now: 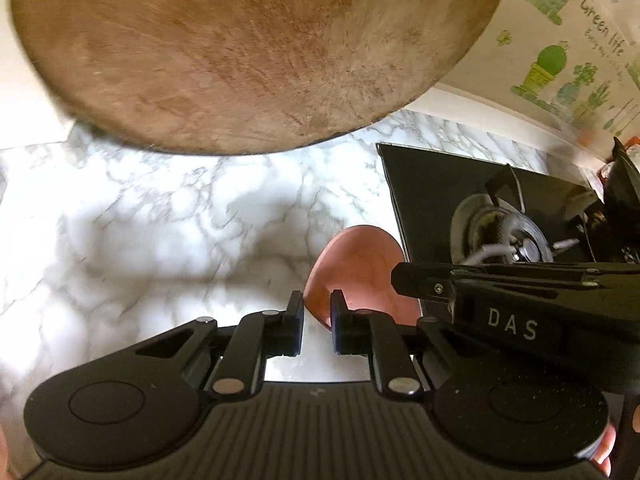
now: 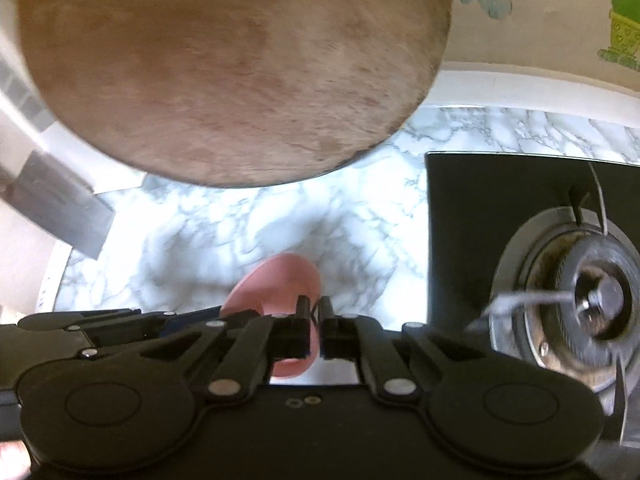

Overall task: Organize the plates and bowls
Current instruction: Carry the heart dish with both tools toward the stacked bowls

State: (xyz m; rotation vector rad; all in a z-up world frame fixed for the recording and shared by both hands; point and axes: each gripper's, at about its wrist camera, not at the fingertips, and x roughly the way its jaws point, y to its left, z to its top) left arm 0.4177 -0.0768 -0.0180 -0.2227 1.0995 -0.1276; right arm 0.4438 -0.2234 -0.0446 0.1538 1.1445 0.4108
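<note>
A small pink dish [image 1: 360,264] hangs tilted above the marble counter [image 1: 160,232]. In the left wrist view my left gripper [image 1: 317,300] is shut on the dish's near rim, which runs between its two fingers. My right gripper [image 1: 400,280] comes in from the right and meets the same dish. In the right wrist view the pink dish [image 2: 280,280] sits just beyond my right gripper [image 2: 315,304], which is shut on its thin edge. My left gripper [image 2: 216,312] reaches it from the left. The lower part of the dish is hidden behind the fingers.
A big round wooden board [image 1: 248,48] leans against the back wall. A black glass hob [image 2: 472,216] with a gas burner [image 2: 580,292] lies to the right. A steel blade [image 2: 60,208] slants at the left. A cactus-print wall covering [image 1: 560,52] lines the back right.
</note>
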